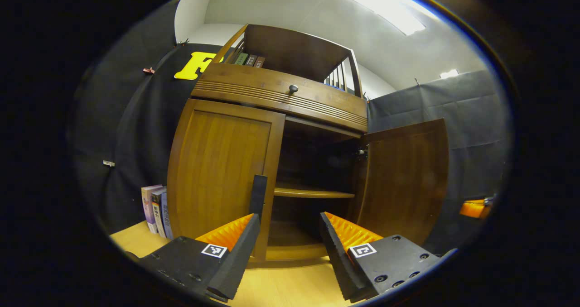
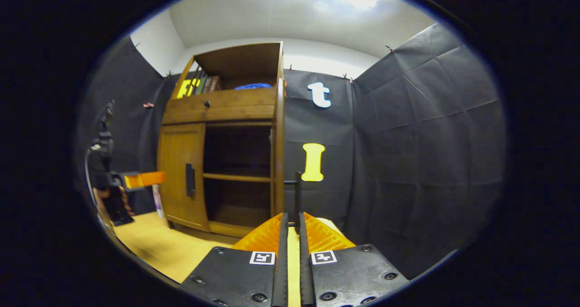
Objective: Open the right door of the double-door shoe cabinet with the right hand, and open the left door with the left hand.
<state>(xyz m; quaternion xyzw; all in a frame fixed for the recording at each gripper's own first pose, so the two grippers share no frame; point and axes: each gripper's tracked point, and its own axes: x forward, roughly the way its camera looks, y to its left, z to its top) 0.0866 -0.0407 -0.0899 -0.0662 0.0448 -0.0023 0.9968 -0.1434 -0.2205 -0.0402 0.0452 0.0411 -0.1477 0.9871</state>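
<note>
- The cabinet (image 1: 272, 130) stands on the desk (image 1: 281, 289); its right door (image 1: 403, 180) is swung open, its left door (image 1: 217, 171) shut.
- Left tongs (image 1: 290, 227) gape apart, just before the left door's handle (image 1: 258, 194).
- Right tongs (image 2: 290, 227) are clamped on the right door's handle (image 2: 297, 194).

Books (image 1: 155, 210) left of shoe cabinet (image 1: 272, 130)

I see bright ceiling panels (image 1: 385, 8) glaring overhead in both views, the cabinet's interior (image 1: 312, 162) sunk in deep shadow, straight edges bowed by the fisheye, and blur toward the rims.
</note>
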